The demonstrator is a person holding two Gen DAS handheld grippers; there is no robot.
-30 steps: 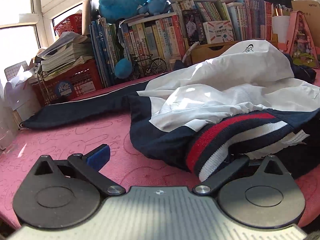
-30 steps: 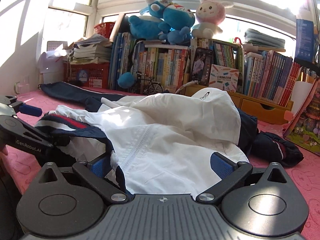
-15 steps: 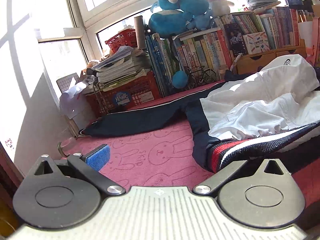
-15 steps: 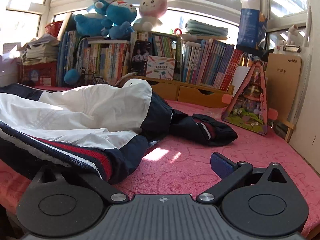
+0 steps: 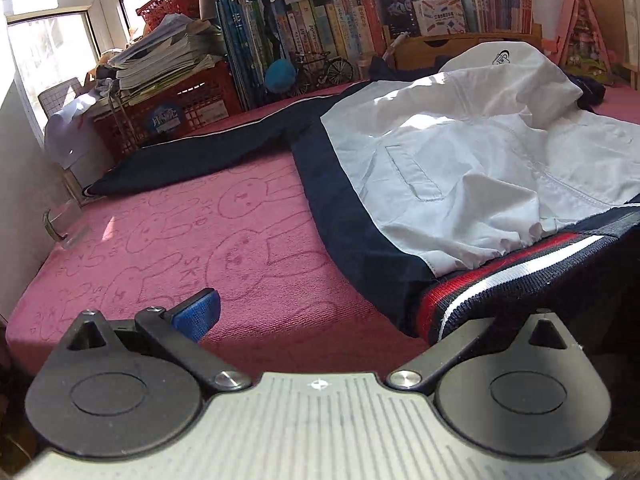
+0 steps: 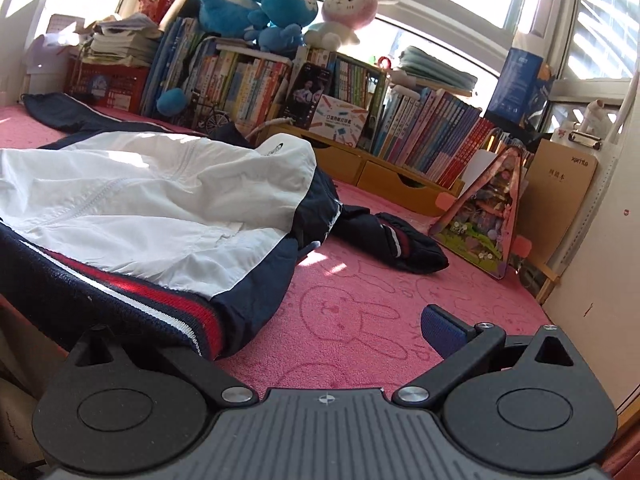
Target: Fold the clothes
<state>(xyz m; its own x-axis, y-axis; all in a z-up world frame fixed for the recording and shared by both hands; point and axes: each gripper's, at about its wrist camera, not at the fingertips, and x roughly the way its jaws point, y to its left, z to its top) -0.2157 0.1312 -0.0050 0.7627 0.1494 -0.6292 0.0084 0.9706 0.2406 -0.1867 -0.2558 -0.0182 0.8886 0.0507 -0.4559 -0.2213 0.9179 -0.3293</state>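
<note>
- Since half a second ago both views have swung back toward the middle; the jacket (image 5: 460,168) fills more of the left view.
- Jacket lies spread on the pink table (image 5: 240,232), hem along the near edge, one navy sleeve (image 5: 192,156) stretched toward the far left corner.
- Left tongs (image 5: 340,312): spread wide; one finger hidden under the striped hem (image 5: 500,276), grip cannot be confirmed.
- Right tongs (image 6: 312,332): likewise wide, one finger under the hem.
- Judgement: pull the hem taut and level, flatten the bunched white panel before folding.
- Books (image 6: 248,76), plush toys (image 6: 276,4) and a red crate (image 5: 176,108) line the far edge; sunny windows behind.
</note>
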